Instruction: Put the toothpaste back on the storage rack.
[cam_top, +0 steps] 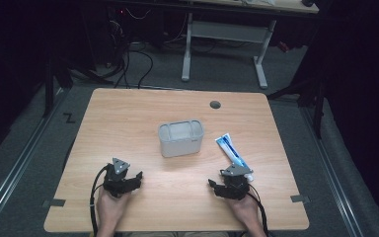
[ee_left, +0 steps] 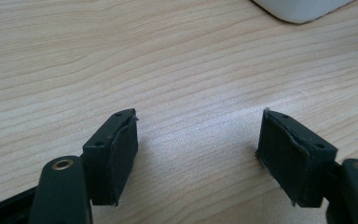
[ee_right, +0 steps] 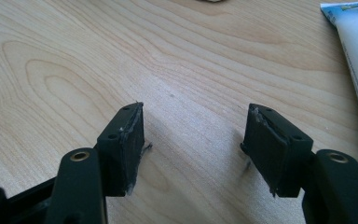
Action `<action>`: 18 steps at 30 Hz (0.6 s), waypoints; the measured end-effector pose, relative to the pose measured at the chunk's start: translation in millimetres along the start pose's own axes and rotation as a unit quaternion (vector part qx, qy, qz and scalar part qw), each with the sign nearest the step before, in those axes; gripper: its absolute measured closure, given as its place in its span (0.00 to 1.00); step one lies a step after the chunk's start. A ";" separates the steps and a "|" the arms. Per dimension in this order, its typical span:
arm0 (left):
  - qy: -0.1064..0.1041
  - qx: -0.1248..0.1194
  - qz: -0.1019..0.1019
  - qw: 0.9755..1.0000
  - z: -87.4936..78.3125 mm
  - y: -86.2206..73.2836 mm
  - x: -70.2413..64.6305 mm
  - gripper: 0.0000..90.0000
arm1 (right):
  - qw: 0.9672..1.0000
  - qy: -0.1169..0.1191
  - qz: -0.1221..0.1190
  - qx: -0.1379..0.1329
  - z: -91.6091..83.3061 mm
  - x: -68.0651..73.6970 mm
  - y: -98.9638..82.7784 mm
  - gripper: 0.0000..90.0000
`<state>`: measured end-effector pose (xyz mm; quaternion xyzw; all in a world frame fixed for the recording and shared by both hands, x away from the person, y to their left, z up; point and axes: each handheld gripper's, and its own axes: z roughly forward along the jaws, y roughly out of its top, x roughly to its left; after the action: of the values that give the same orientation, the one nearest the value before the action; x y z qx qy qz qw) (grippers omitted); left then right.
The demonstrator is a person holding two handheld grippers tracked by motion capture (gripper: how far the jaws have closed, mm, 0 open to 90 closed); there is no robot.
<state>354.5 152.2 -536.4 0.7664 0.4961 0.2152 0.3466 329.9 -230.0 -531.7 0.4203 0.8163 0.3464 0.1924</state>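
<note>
A: How does the toothpaste tube (cam_top: 231, 152) lie?
B: Diagonally on the table (cam_top: 128, 118), long axis running from far-left to near-right, just beyond the right gripper (cam_top: 228, 186).
A: And the jaws?
B: Both grippers spread wide, gripping nothing; left gripper (cam_top: 123, 180) well apart from it.

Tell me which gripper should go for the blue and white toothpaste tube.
Right. The right gripper rests just below the blue and white toothpaste tube, open, with the tube at the edge of its own view. The left gripper sits across the wooden table, nearer the grey plastic basket.
</note>
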 end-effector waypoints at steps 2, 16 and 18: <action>0.000 0.000 0.000 1.000 0.1 0.0 -0.1 0.32 | 1.000 -0.001 0.000 0.000 0.0 -0.1 0.0 0.42; 0.000 0.001 0.001 1.000 0.1 0.2 -0.3 0.32 | 1.000 -0.005 0.009 0.000 0.4 0.4 0.6 0.42; 0.000 0.001 0.001 1.000 0.1 0.2 -0.3 0.32 | 1.000 -0.006 0.013 0.000 0.5 0.7 0.6 0.42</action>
<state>354.6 151.9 -536.3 0.7669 0.4959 0.2151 0.3458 330.1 -229.0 -531.6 0.4327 0.8097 0.3462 0.1932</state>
